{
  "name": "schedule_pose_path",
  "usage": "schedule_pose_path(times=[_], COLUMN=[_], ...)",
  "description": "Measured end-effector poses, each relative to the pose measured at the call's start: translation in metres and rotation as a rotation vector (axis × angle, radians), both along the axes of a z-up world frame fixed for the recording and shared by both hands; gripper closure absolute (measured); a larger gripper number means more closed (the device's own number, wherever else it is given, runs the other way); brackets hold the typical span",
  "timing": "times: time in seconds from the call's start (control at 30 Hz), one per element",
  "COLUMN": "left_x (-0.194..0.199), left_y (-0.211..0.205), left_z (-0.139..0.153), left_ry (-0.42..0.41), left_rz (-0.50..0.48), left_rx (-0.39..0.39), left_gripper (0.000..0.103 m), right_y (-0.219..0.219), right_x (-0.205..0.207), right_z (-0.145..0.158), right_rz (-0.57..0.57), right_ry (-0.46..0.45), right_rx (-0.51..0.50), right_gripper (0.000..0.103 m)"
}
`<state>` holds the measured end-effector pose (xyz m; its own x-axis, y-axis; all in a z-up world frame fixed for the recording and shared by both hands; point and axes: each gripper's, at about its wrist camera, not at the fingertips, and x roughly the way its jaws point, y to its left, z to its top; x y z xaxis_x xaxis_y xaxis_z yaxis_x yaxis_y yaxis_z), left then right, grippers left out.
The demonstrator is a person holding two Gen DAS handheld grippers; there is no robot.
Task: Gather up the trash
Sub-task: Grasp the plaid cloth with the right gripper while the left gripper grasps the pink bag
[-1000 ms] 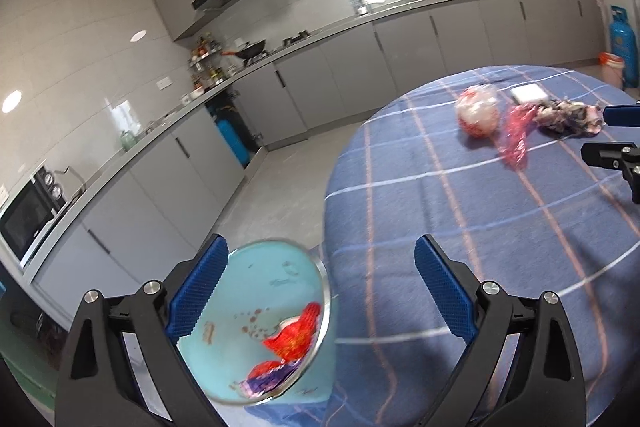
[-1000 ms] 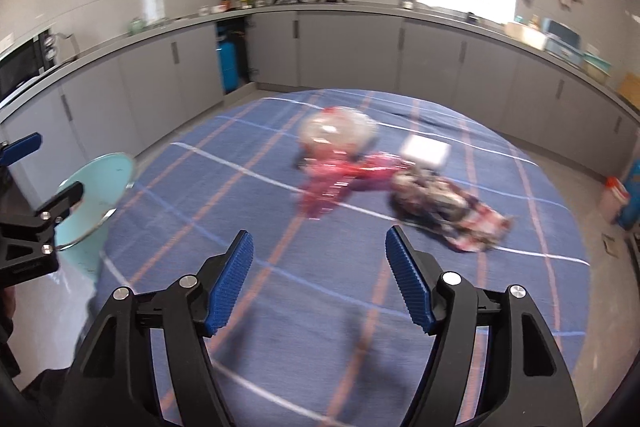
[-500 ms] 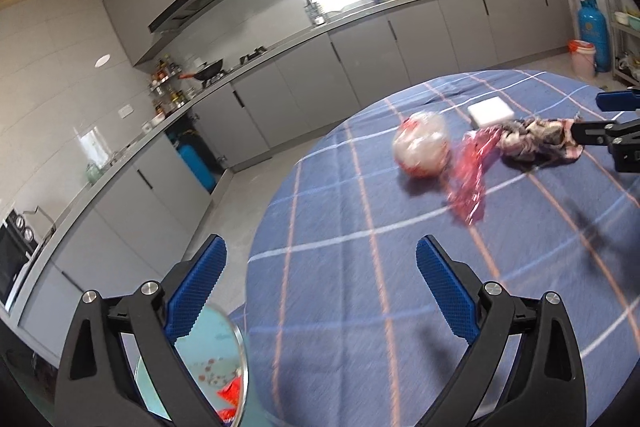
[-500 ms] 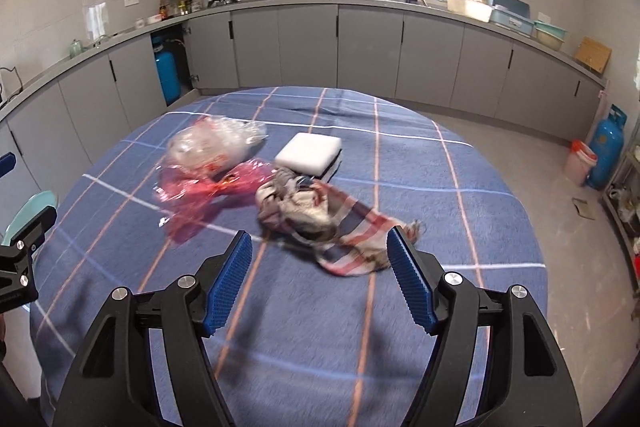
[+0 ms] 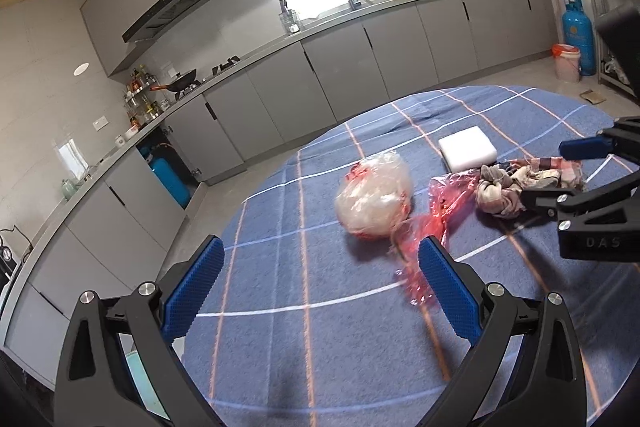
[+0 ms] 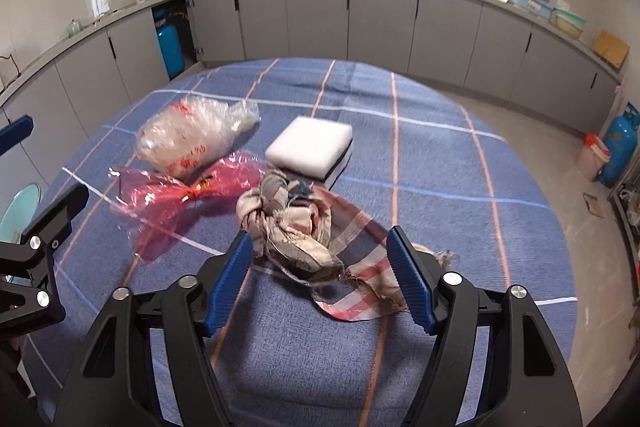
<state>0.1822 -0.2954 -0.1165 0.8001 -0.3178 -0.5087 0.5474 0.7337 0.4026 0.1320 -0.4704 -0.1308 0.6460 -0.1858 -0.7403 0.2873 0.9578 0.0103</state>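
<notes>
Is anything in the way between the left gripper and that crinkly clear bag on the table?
Nothing visible is. The left gripper is open, and only bare blue tablecloth lies between it and the clear bag. The red wrapper lies beside that path, off to the right.

The near part of the table (image 6: 312, 359), on this side of the checked cloth (image 6: 304, 227), lies bare and open. Beyond the cloth the way is crowded: a white sponge block (image 6: 310, 143) touches its far edge, a red wrapper (image 6: 176, 199) lies just left of it, and a clear crumpled bag (image 6: 192, 135) sits beyond the wrapper.
</notes>
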Motion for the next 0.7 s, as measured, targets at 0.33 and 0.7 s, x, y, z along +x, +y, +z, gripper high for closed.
schedule_pose_path(times=[0.33, 0.7], left_x=[-0.007, -0.006], left_y=[-0.023, -0.060], left_z=[-0.008, -0.032], left_ry=[0.019, 0.111], left_rz=[-0.040, -0.101], left_rx=[0.009, 0.046], left_gripper=[0.007, 0.029], right_y=[-0.002, -0.005], right_x=[-0.027, -0.067], right_z=[-0.001, 0.001], right_rz=[0.019, -0.006], right_ry=[0.003, -0.018], right_rx=[0.082, 0.080], right_gripper=[0.097, 0.097])
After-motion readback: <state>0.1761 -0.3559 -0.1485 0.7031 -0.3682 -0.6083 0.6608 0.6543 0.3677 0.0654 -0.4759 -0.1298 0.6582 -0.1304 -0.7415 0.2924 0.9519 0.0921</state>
